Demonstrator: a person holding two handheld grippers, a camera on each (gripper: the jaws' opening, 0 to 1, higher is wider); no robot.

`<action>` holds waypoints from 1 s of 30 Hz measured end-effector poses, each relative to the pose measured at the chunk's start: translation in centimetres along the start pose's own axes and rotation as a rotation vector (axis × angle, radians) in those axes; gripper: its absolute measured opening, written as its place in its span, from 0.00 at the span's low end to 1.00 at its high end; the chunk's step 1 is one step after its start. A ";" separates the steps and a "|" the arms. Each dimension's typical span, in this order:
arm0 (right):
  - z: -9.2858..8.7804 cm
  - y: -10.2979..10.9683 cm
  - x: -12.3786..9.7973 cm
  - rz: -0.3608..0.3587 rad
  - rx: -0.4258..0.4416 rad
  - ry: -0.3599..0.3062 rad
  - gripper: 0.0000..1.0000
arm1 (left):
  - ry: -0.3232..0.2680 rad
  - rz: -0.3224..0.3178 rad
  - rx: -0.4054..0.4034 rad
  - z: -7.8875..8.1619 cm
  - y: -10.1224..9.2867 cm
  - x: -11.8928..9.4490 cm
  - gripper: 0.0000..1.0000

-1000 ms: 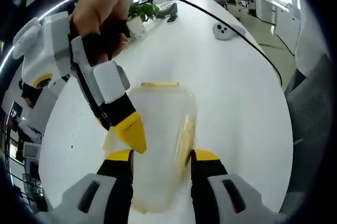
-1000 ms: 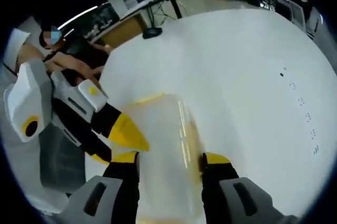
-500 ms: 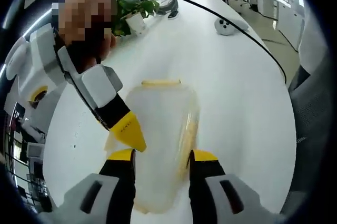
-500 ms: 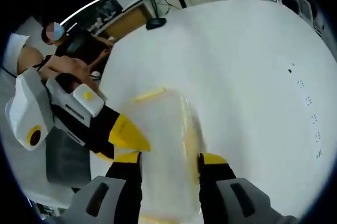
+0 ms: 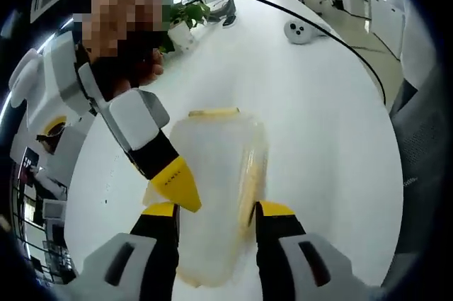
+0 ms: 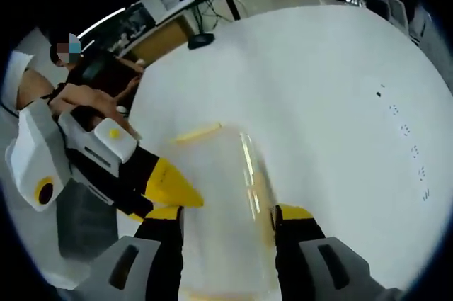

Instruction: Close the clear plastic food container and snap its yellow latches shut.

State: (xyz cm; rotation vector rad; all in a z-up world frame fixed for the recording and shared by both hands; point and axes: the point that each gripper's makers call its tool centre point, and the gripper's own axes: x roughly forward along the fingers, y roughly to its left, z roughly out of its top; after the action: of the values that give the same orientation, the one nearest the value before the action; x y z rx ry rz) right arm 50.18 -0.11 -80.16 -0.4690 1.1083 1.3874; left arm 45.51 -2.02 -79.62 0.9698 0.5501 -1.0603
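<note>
Left gripper view: left hand-held gripper (image 5: 214, 210) spread wide, straddling container (image 5: 212, 188) on white bench (image 5: 318, 117), likely steadying it; contact unclear. Right hand-held gripper (image 5: 177, 184) reaching in from the left, tip at the container's side, probably pressing a latch (image 5: 214, 112)-side edge.

Right gripper view: right hand-held gripper (image 6: 228, 214) wide apart around container (image 6: 219, 195), holding nothing for certain; left hand-held gripper (image 6: 170, 186) alongside.
</note>
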 end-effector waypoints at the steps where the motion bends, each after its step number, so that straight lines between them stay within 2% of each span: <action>1: 0.0 0.1 0.0 -0.005 -0.003 -0.005 0.52 | -0.001 -0.002 0.002 0.0 0.0 0.0 0.43; 9: 0.1 -0.1 -0.2 -0.034 -0.027 -0.005 0.54 | 0.003 -0.028 0.037 0.0 -1.0 -0.2 0.53; 13: -0.1 0.0 -0.6 -0.041 -0.033 0.004 0.53 | 0.006 -0.050 0.003 -0.3 -1.0 -0.8 0.49; 15: -0.2 0.0 -1.0 -0.063 -0.065 0.002 0.53 | 0.011 -0.050 -0.010 -0.6 -0.8 -1.1 0.49; 18: -0.1 0.0 -1.2 -0.063 -0.039 -0.020 0.54 | 0.017 -0.064 -0.009 -1.0 -1.1 -1.4 0.50; 23: -0.7 -0.1 -1.7 -0.089 -0.060 -0.006 0.57 | 0.007 -0.073 -0.011 -1.0 -0.8 -1.9 0.53; 27: -0.7 0.1 -2.3 -0.092 -0.053 -0.024 0.60 | 0.006 -0.091 -0.011 -1.0 -0.7 -2.0 0.59; 30: -1.2 0.5 -2.5 -0.104 -0.106 -0.005 0.61 | 0.013 -0.103 0.000 -1.0 -0.5 -2.1 0.60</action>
State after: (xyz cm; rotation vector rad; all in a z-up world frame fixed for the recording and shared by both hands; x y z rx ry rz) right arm 49.74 -2.33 -78.50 -0.5909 0.9955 1.3597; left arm 44.25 -0.21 -78.70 0.9566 0.6160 -1.1468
